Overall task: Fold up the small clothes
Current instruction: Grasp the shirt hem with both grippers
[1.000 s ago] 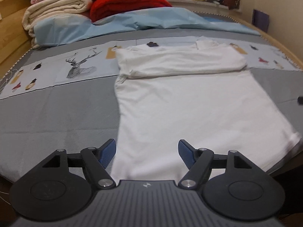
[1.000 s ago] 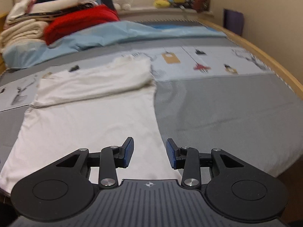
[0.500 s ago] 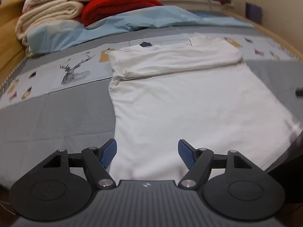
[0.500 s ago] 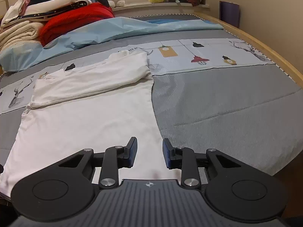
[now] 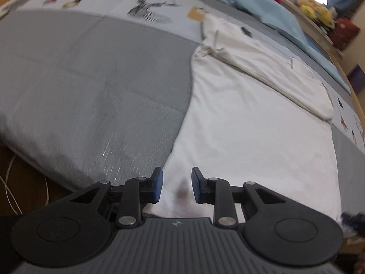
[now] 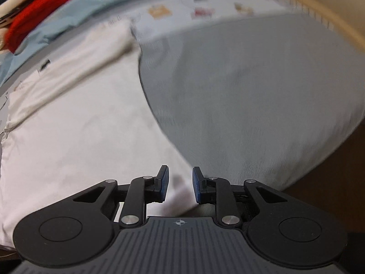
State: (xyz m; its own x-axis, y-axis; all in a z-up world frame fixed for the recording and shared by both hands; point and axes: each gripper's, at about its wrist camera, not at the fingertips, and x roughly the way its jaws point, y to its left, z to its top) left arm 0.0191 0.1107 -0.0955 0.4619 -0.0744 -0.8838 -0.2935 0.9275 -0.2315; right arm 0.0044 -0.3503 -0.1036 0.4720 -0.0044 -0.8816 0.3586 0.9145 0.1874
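A white T-shirt (image 5: 246,123) lies flat on the grey bed cover, its top part folded down in a band across the far end. My left gripper (image 5: 176,186) is open, low over the shirt's near left hem corner, with the cloth between its blue pads. The shirt also shows in the right wrist view (image 6: 75,118). My right gripper (image 6: 178,185) is open, low over the near right hem corner, with cloth between its pads. Both views are tilted and blurred.
The grey bed cover (image 5: 95,86) spreads to the left and also shows in the right wrist view (image 6: 251,96). A light blue sheet (image 5: 262,2) and a red blanket (image 6: 38,6) lie at the far end. A wooden bed rim (image 6: 319,11) curves on the right. White cables (image 5: 11,187) hang by the bed's near edge.
Both grippers have dropped down and forward to the shirt's near hem corners and tilted. The left jaws have narrowed from wide open; the right gap is about the same.
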